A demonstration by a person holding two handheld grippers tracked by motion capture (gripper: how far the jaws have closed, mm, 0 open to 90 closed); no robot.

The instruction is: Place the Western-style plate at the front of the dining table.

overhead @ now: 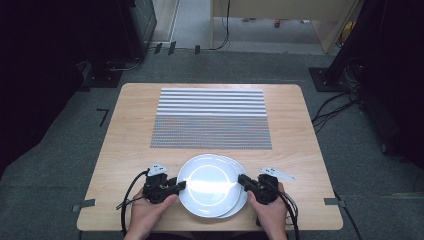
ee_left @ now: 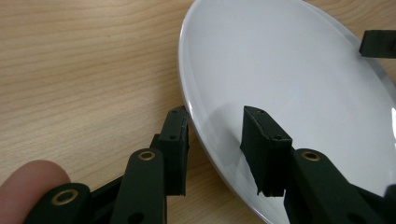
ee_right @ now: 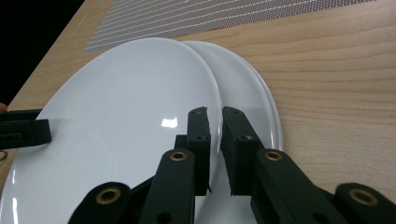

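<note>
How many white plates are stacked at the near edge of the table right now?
2 for sure. The top plate sits between both grippers; the lower plate lies under it, offset toward the right gripper. A thin third rim may show beneath; more could be hidden.

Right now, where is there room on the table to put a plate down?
The striped mat is bare, and so is the wood on either side of it. The near edge is crowded: stacked plates between the left gripper and right gripper.
</note>
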